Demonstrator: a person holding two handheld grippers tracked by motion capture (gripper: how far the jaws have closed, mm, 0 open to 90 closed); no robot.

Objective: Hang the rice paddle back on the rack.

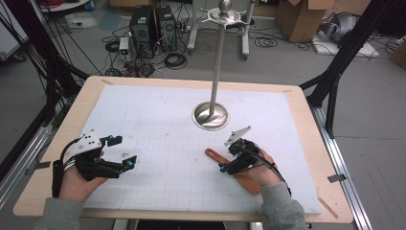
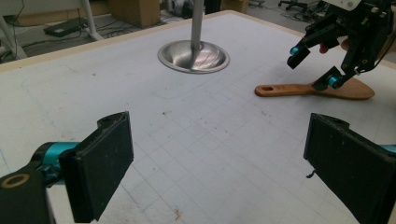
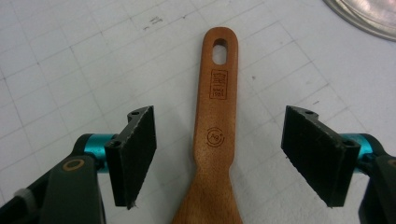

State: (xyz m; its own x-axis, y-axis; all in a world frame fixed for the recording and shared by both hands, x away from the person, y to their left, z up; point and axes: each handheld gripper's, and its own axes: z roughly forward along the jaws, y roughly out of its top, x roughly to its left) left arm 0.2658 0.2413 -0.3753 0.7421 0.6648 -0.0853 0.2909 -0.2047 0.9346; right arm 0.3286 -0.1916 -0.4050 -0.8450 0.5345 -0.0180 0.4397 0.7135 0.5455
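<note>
Wooden spatula lying flat on the white gridded mat, handle hole pointing toward the metal stand's base, blade end toward the person. Not yet gripped, not yet lifted. Right gripper straddling the handle neck, jaws wide apart with bare mat showing on both sides, pads touching nothing. Left gripper hanging idle over empty mat well apart from the spatula, jaws wide, holding nothing. Judging progress as early: approach done, grasp pending, and likely hanging the spatula by its hole on the stand's top hooks remaining. Hooks carrying nothing at this point. Round dished base of the stand holding nothing besides the pole. No other containers on the table.
</note>
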